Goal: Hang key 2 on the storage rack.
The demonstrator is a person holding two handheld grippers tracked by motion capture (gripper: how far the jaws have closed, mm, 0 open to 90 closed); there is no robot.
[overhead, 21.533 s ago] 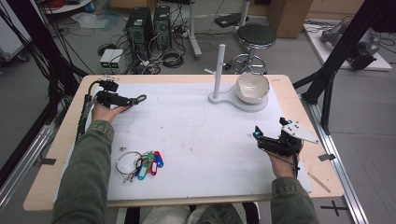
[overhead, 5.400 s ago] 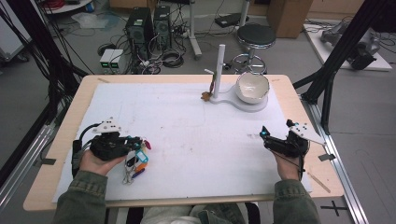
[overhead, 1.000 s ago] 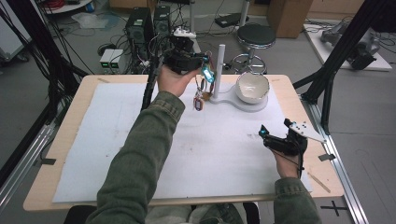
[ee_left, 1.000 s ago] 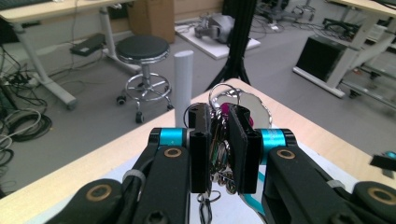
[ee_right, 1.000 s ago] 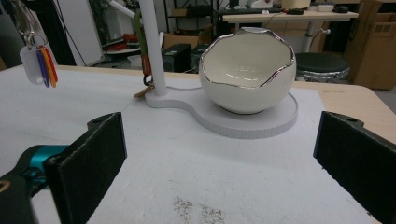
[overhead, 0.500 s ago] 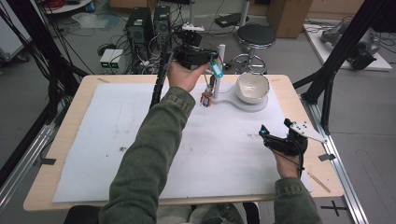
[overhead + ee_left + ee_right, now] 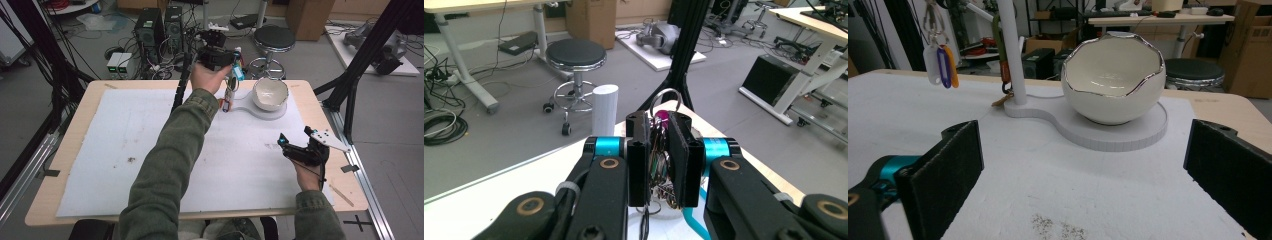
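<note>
up at about 12 o'clock of the table [image 7: 75,150], the left gripper [image 7: 226,56] is held high above the far edge, just beside the top of the white post [image 7: 604,109]. its jaws are closed on the bunch of keys [image 7: 661,150]: in the left gripper view the metal ring and a pink tag come out between the two black pads. in the high view some coloured tags hang down from the gripper along the post, toward the white stand base [image 7: 250,106]. in the right gripper view a white, a purple and an orange tag hang at 11 o'clock, near the post.

the eggshell bowl [image 7: 270,93] stands on the round part of the base, at about 1 o'clock of the table.

the right gripper [image 7: 296,150] rests low at about 4 o'clock, well apart from the stand. its jaws are wide apart and hold nothing; between them the right gripper view shows the white mat [image 7: 1048,190] with a small dark stain.
</note>
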